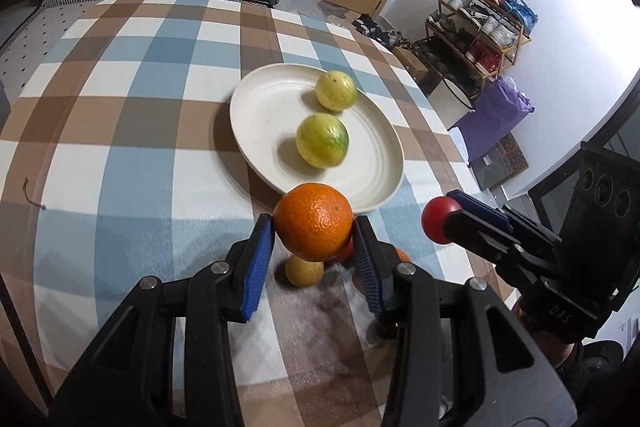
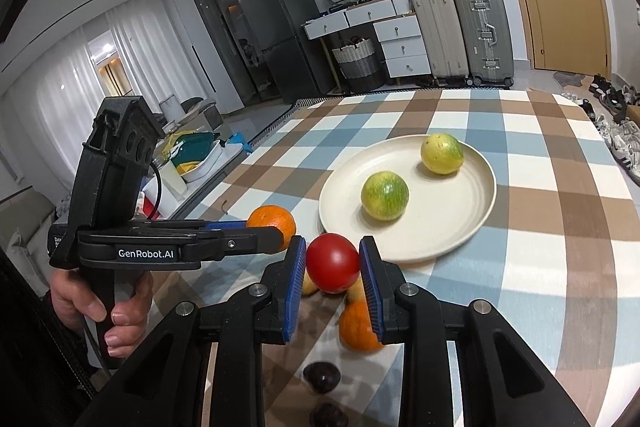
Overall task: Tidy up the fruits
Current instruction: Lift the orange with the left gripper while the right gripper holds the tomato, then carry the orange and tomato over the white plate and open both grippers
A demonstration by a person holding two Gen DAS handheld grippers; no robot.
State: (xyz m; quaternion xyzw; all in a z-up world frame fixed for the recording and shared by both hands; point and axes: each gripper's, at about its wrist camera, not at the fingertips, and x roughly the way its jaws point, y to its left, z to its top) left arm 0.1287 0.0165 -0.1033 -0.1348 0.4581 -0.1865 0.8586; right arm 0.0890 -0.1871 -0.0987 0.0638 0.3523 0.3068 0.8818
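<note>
My left gripper (image 1: pixel 314 227) is shut on an orange (image 1: pixel 314 221) and holds it above the table, just short of the cream plate (image 1: pixel 264 111). It also shows in the right wrist view (image 2: pixel 276 227), with the orange (image 2: pixel 270 219). My right gripper (image 2: pixel 332 263) is shut on a red tomato (image 2: pixel 333 262), also lifted near the plate (image 2: pixel 448 219); the left wrist view shows the tomato (image 1: pixel 438 219) too. Two yellow-green fruits (image 1: pixel 322 141) (image 1: pixel 336 91) lie in the plate.
On the checked tablecloth (image 1: pixel 132 131) below the grippers lie a small yellow fruit (image 1: pixel 304 271), another orange (image 2: pixel 358 327) and two dark fruits (image 2: pixel 321 377). The table's right edge drops toward a shoe rack (image 1: pixel 480 35).
</note>
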